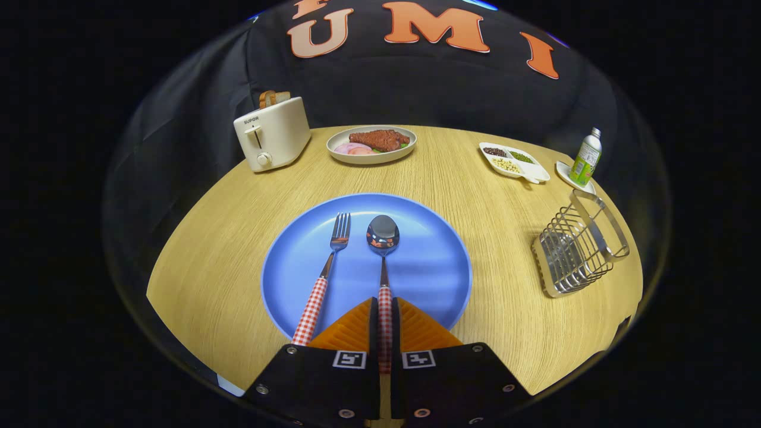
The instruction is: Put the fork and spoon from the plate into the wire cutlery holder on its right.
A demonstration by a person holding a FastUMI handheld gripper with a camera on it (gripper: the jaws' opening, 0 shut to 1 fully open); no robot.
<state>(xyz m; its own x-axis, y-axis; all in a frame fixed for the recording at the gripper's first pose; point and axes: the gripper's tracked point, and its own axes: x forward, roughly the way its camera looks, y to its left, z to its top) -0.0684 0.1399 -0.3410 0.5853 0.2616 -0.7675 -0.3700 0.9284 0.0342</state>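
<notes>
While the fork (324, 279) lies untouched on the blue plate (428, 261), I have the gripper (385, 324) pinched on the checked handle of the spoon (383, 249), both fingers pressing its sides. I judge the hold is taken low on the handle so the bowl leads and the spoon can drop handle-up or bowl-first into the wire cutlery holder (579, 249), which stands near the right edge of the worktop (226, 249), well apart from the plate. The handle's end is hidden between the fingers. The holder's far wall distorts, so I cannot tell its depth. The fork's handle end sits just beside the left finger.
</notes>
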